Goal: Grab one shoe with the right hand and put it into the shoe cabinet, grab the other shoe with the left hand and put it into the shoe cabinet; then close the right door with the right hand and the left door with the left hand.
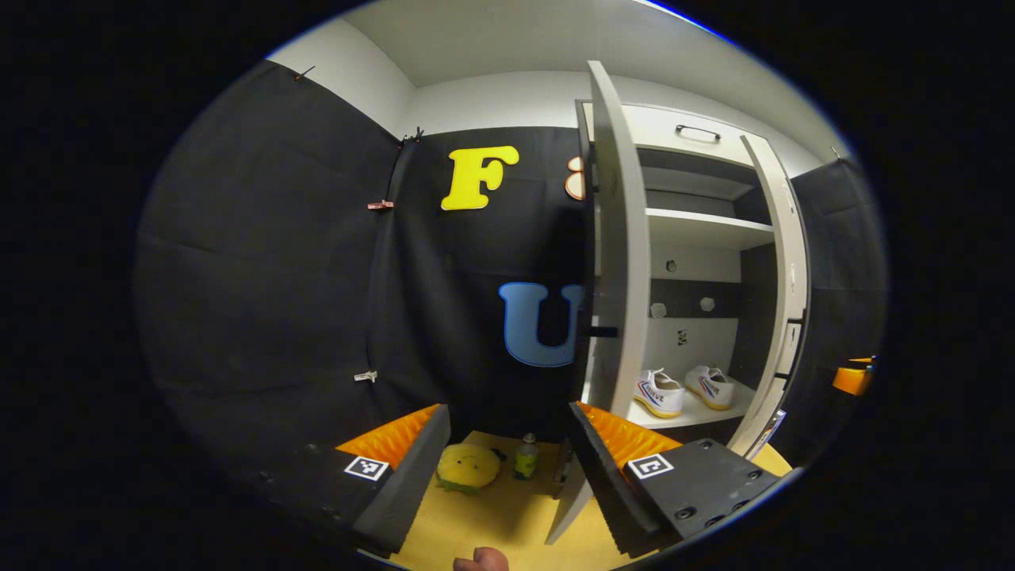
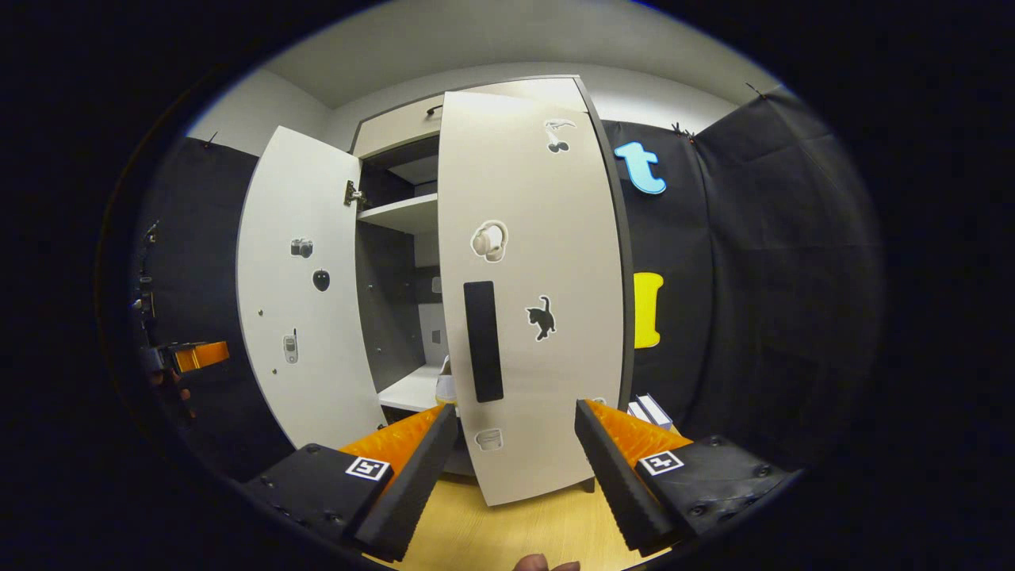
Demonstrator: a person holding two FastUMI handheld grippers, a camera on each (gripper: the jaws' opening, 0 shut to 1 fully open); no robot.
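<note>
You have 2 white low-top shoes, one [image 1: 660,393] beside the other [image 1: 710,386], standing upright on the lowest shelf of the pale shoe cabinet [image 1: 702,230], toes toward the opening. Your left door [image 1: 618,262] stands wide open, edge-on in the left gripper view. Your right door [image 2: 535,293], stickered and bearing a dark vertical handle, is swung partway shut.

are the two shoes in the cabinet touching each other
Apart. The left gripper view shows the left shoe and the right shoe side by side on the bottom shelf, with bare shelf between them.
</note>
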